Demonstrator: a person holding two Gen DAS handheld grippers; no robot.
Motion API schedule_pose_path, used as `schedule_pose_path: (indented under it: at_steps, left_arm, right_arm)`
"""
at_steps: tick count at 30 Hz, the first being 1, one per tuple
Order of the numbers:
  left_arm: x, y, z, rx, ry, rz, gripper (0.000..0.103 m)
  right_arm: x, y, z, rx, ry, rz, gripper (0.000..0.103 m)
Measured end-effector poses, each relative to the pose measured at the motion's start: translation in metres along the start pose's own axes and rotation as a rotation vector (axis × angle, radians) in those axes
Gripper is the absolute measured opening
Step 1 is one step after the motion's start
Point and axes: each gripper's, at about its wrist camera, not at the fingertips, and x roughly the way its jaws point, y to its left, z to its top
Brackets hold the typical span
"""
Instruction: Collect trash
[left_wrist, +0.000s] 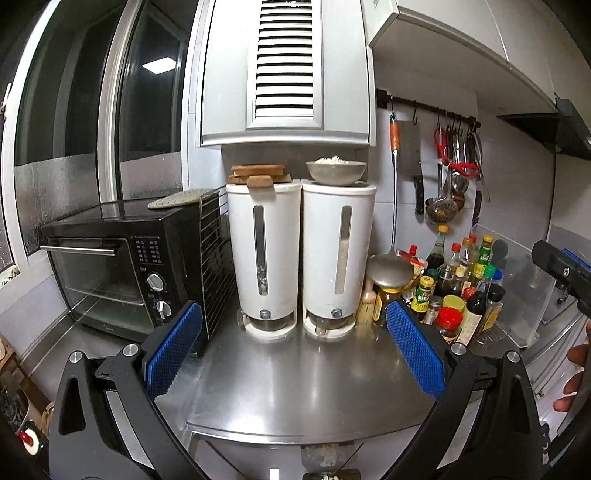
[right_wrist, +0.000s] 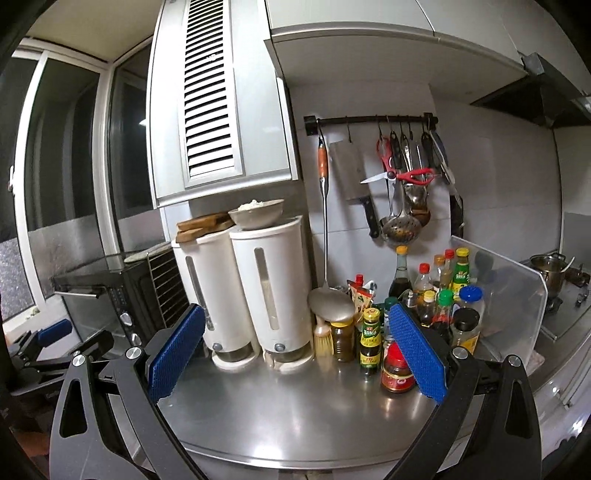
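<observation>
No trash shows on the steel counter (left_wrist: 295, 376) in either view. My left gripper (left_wrist: 293, 325) is open and empty, held above the counter's front, facing two white dispensers (left_wrist: 264, 258). My right gripper (right_wrist: 295, 325) is open and empty too, above the same counter (right_wrist: 295, 398), its right pad (right_wrist: 417, 350) just in front of a red-lidded jar (right_wrist: 397, 369). The left gripper also shows at the left edge of the right wrist view (right_wrist: 55, 343). The right gripper's body shows at the right edge of the left wrist view (left_wrist: 561, 273).
A black toaster oven (left_wrist: 122, 273) stands left of the dispensers. A bowl (left_wrist: 336, 171) sits on the right dispenser. Several sauce bottles (right_wrist: 436, 306) crowd the right side beside a clear splash guard (right_wrist: 509, 291). Utensils hang on a rail (right_wrist: 373, 120). A stove with a pot (right_wrist: 550, 273) lies far right.
</observation>
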Motion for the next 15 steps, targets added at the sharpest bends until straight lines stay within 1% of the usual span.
schedule_pose_path:
  at_steps: [11, 15]
  left_arm:
    - [-0.0089, -0.0004, 0.0027, -0.002, -0.011, 0.003, 0.095]
    - [-0.0102, -0.0003, 0.0036, -0.004, -0.017, -0.002, 0.095]
  right_arm:
    - [-0.0036, 0.0044, 0.0025, -0.020, 0.007, -0.026, 0.100]
    - [-0.0041, 0.0044, 0.0021, -0.027, 0.011, -0.055, 0.100]
